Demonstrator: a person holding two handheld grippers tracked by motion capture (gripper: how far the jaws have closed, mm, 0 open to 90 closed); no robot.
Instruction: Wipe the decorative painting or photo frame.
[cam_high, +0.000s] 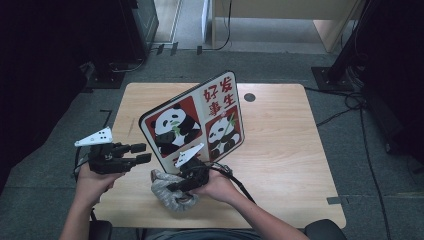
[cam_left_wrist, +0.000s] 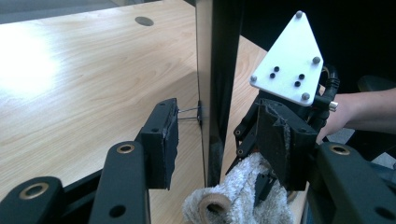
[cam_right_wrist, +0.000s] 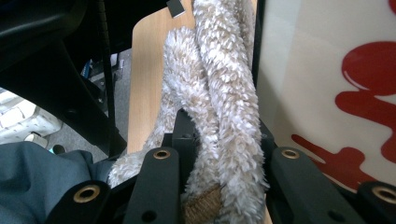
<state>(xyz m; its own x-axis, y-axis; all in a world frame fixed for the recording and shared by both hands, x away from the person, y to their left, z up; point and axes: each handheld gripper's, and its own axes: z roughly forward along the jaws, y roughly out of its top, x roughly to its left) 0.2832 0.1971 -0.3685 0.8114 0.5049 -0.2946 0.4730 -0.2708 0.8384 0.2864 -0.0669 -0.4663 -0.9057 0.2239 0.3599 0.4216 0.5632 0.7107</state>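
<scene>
The fuzzy grey-white cloth lies bunched on the counter at the foot of the panda board, on the person's side of it. The right hand-held gripper is clamped on its shaggy, soft pile, and the folds run lengthwise away along the board's glossy, stiff face. The left hand-held gripper hangs left of the board with jaws apart and empty, aimed level at the board's thin upright edge, so it is the nearer one to grip that edge.

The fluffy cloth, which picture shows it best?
The right gripper view: the fluffy cloth is close up, squeezed between the right gripper's jaws. The high view shows it small beside the panda board. The left gripper view shows its bottom end.
</scene>
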